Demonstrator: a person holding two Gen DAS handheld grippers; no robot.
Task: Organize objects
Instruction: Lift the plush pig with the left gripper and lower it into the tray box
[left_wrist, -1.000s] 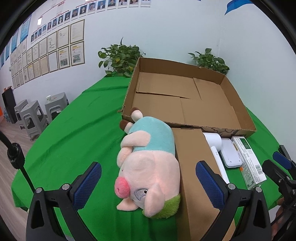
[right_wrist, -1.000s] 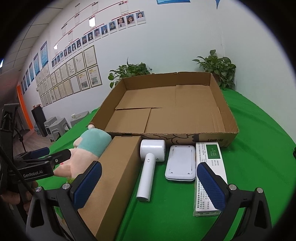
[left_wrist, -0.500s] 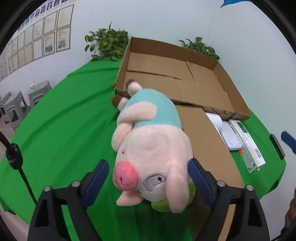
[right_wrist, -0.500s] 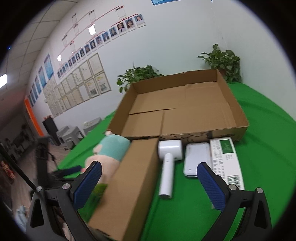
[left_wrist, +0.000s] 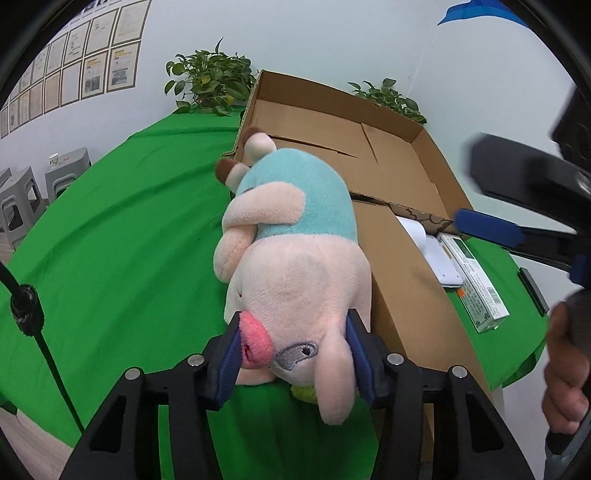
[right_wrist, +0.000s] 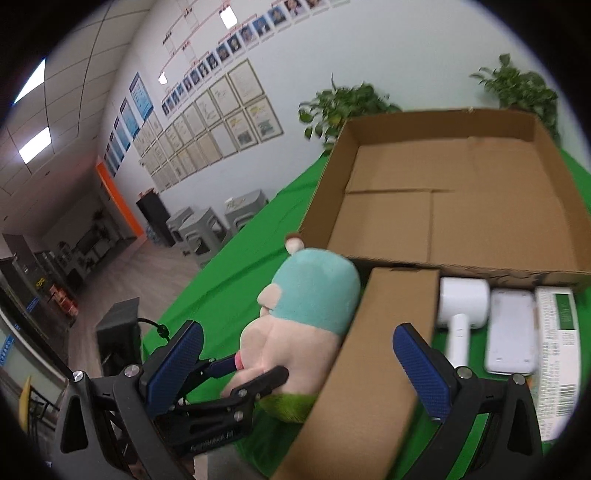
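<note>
Filling left tongs (left_wrist: 293, 350): plush pig's (left_wrist: 295, 258) head

Plush pig (left_wrist: 295, 266) lying on the green table (left_wrist: 110, 240), pinched at the head.
Pink, wearing a teal top, it is lying lengthwise, snout near and feet far, touching the long brown carton (left_wrist: 406, 295) on its right; the open cardboard tray (left_wrist: 369, 147) is sitting just beyond.

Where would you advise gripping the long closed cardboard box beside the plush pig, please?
Across its narrow width near the near end, from above. The long closed cardboard box lies flat, its top clear, with the plush pig against one long side, so fingers need care there.
</note>
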